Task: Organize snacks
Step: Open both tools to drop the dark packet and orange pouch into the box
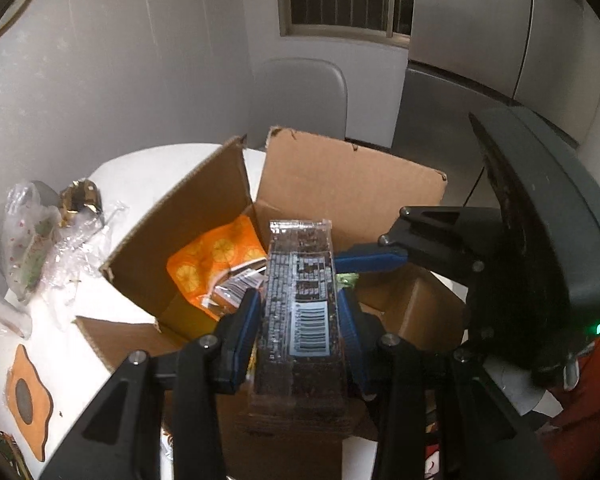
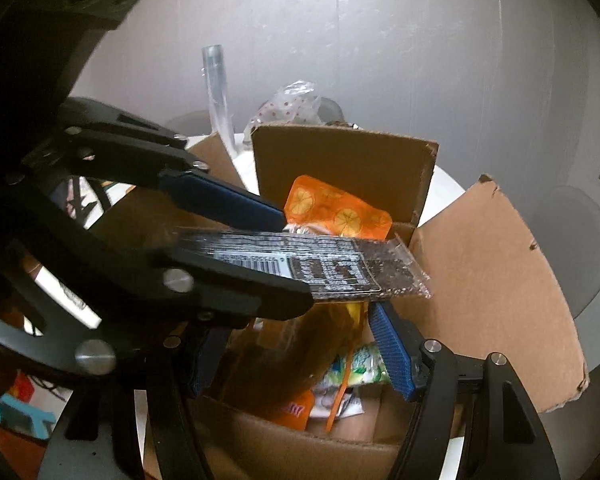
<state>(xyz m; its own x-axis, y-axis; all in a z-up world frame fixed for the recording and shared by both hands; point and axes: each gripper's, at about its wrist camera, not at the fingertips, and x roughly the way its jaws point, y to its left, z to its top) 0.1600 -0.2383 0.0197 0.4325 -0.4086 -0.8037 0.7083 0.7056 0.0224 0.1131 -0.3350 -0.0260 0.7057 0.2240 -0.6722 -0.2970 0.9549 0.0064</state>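
My left gripper (image 1: 298,312) is shut on a dark snack bar in clear wrap with a barcode label (image 1: 302,312), held over the open cardboard box (image 1: 352,184). The bar also shows in the right wrist view (image 2: 340,268), lying flat above the box (image 2: 492,280). An orange citrus-print packet (image 1: 216,256) stands inside the box, also seen in the right wrist view (image 2: 340,212). My right gripper (image 2: 296,356) is open over the box, just below the bar, holding nothing; its blue finger (image 1: 370,260) shows in the left wrist view.
The box sits on a white round table (image 1: 140,176). Crumpled plastic bags (image 1: 32,248) and a gold wrapper (image 1: 78,198) lie at the table's left. More snack packets (image 2: 360,368) lie in the box. A grey chair (image 1: 304,96) stands behind.
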